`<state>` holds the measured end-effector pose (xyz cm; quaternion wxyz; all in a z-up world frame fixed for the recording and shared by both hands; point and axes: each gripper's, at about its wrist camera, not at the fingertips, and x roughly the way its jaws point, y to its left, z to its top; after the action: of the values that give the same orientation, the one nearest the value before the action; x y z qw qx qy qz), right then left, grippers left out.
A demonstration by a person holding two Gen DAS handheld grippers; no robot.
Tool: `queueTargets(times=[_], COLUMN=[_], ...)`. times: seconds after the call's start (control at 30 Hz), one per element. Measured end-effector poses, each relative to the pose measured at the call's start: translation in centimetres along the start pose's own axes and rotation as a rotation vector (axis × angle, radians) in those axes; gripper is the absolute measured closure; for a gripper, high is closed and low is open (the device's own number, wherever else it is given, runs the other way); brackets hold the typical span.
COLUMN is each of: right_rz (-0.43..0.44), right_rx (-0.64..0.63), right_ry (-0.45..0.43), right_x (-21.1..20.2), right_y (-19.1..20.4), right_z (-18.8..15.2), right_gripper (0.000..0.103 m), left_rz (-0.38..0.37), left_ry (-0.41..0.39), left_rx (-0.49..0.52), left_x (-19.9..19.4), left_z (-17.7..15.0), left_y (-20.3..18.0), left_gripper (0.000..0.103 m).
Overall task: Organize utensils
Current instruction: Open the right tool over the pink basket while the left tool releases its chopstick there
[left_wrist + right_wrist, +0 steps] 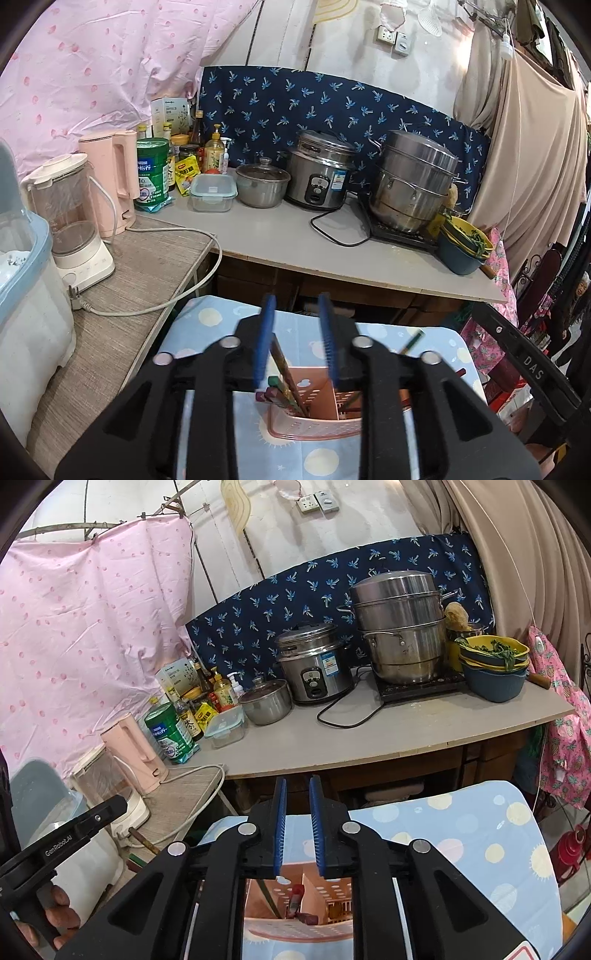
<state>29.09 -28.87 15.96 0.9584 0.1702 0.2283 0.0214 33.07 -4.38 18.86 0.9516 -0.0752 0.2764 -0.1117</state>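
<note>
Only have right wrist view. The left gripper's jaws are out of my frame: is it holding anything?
Observer: No. The left gripper is open. Dark chopsticks lean between its blue pads, near the left one, unclamped.
Operator: Where do they stand?
Observer: In the left compartment of the pink perforated plastic utensil holder.
Operator: Any strays?
Observer: One green-tipped stick shows past the right finger, over the blue dotted cloth. I cannot tell whether it is lying flat.

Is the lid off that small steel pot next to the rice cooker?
No. The small steel pot wears its glass lid, knob on top, beside the silver rice cooker on the grey counter.
</note>
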Motion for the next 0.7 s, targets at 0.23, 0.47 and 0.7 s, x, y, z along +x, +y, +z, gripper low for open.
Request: queueTargets(times=[0.23,0.47,0.7], right_rz=[0.024,0.028,-0.007], right_rx=[0.003,-0.04,-0.121], right_ry=[0.003,0.016,0.051], right_x=[-1.9,-4.7,-7.6], right_y=[-0.1,0.6,1.6], right_z=[-1.3,-4.5,-9.5], right_gripper=[0.088,0.083,0.083], left_rz=[0.003,0.005,0.007], left_ry=[-0.01,0.01,0.085], left_rx=[0.013,0.061,0.099], left_x=[-2.0,-4.2,-5.0], left_z=[-1.3,-4.3,-8.7], left_y=[0.2,0.1,0.9], left_gripper=[0.07,0.07,0.07])
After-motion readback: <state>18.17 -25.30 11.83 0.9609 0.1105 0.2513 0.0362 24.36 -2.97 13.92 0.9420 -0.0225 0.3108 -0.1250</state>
